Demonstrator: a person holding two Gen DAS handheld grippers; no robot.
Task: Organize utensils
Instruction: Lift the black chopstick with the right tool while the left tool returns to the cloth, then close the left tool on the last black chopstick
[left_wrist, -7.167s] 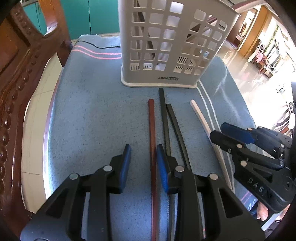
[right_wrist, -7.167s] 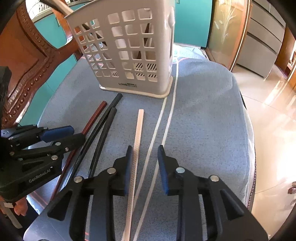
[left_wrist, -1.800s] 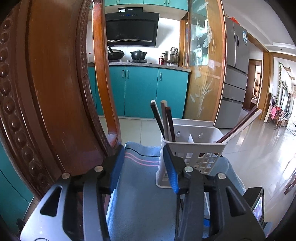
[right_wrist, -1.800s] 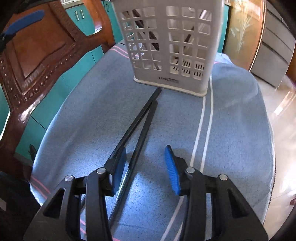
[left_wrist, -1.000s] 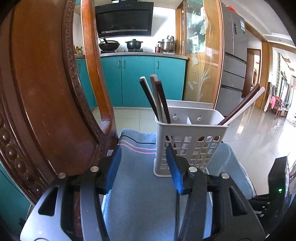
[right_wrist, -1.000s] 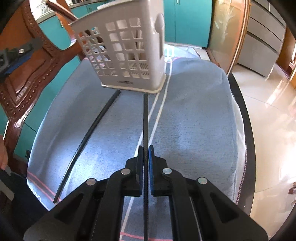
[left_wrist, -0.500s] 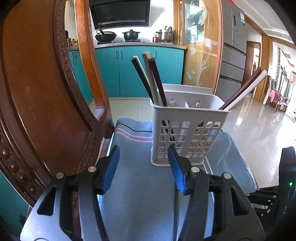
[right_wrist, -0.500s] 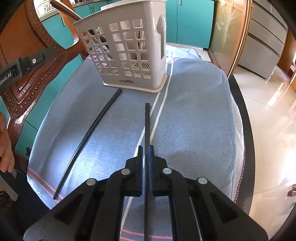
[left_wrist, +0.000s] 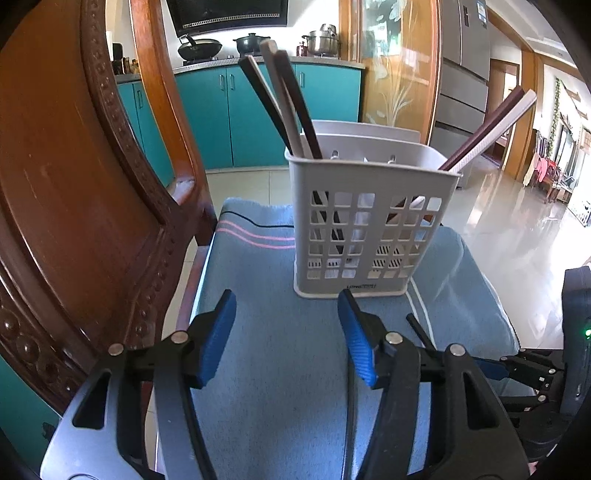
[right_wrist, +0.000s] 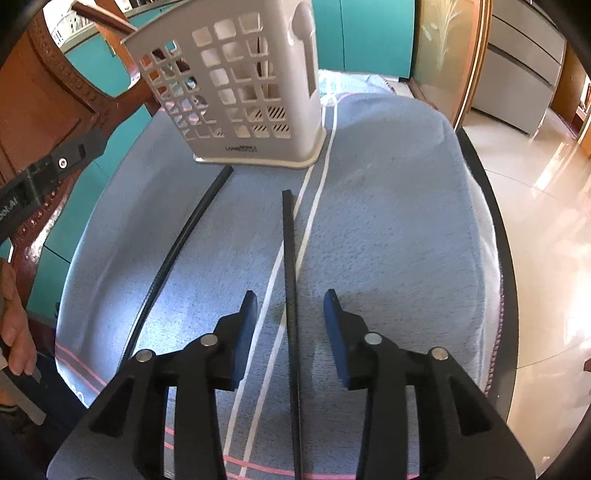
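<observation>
While the right gripper (right_wrist: 288, 306) hung over the blue towel-covered surface (right_wrist: 388, 221), its jaws were opening, and a long black square-section chopstick (right_wrist: 290, 258) lay between them on the cloth, touched by neither pad. That one looked let go rather than held. A second black chopstick (right_wrist: 177, 243) lay to its left, its far tip just beside the base of the white slotted plastic utensil basket (right_wrist: 236, 92).

Over on the other side, the left gripper (left_wrist: 286, 332) pointed at the basket with its jaws opening too, and nothing sat between them but bare towel. From there the basket (left_wrist: 369, 221) showed its load: three dark and tan chopsticks (left_wrist: 284, 103) leaning in the left compartment, and a brown and a white one (left_wrist: 491, 125) slanting out of the right.

So the job read as mostly done, five sticks stowed and two black ones left on the surface. What remained was picking each up and dropping it in the basket. A carved wooden chair back (left_wrist: 74, 184) crowded the left edge.
</observation>
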